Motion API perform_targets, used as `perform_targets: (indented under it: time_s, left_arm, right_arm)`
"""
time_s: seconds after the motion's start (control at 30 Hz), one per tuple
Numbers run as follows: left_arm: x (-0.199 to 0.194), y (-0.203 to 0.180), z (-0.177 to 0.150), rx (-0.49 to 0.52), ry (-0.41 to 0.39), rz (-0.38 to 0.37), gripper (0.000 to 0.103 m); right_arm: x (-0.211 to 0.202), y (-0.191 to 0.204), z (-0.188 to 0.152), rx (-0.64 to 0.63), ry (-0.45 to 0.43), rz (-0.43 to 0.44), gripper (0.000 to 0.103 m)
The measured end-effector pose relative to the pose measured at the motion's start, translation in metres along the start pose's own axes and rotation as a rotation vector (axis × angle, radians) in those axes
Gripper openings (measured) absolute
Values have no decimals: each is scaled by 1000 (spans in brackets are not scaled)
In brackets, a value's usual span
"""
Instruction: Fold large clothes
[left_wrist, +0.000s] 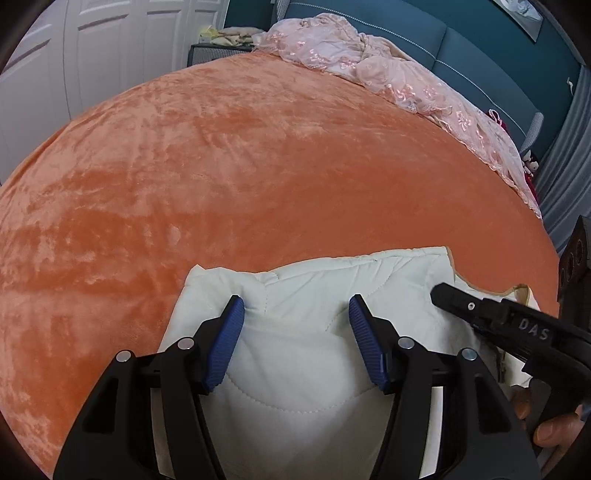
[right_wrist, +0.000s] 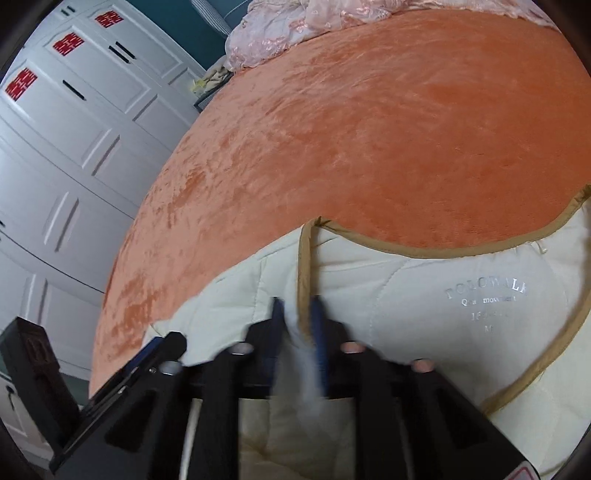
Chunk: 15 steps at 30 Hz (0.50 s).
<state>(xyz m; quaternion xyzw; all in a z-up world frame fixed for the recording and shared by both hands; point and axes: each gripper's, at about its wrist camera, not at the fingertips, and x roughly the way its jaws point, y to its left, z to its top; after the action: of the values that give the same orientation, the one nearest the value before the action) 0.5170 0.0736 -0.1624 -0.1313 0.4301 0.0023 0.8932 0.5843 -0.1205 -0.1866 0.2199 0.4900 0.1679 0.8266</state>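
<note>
A cream quilted garment (left_wrist: 303, 369) with tan trim lies on the near part of the orange plush bed cover (left_wrist: 258, 166). My left gripper (left_wrist: 295, 306) hovers over it, blue pads wide apart, nothing pinched between them. In the right wrist view the garment (right_wrist: 424, 314) shows its printed label and its tan-edged neckline. My right gripper (right_wrist: 298, 317) is shut on a raised fold of the garment just beside the tan trim. Its black finger (left_wrist: 439, 291) reaches in from the right in the left wrist view, and the left gripper's finger (right_wrist: 162, 347) shows at lower left.
A crumpled pink lace cloth (left_wrist: 369, 62) lies along the far side of the bed by a teal headboard (left_wrist: 480, 55). White wardrobe doors (right_wrist: 74, 147) stand to the left. The orange cover (right_wrist: 369, 129) stretches wide beyond the garment. A person's fingers (left_wrist: 554, 432) hold the right handle.
</note>
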Motion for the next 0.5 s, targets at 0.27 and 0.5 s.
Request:
perform_targets:
  time_s: [0.27,0.5]
  left_arm:
    - [2,-10,-12,58,-72,66,57]
    - [9,-18,-17,104,-80,143,58]
  right_arm:
    - [-3,-6,-18,-15,-117,-53,2]
    - [1,-5,-17,-23,-108,-116,3]
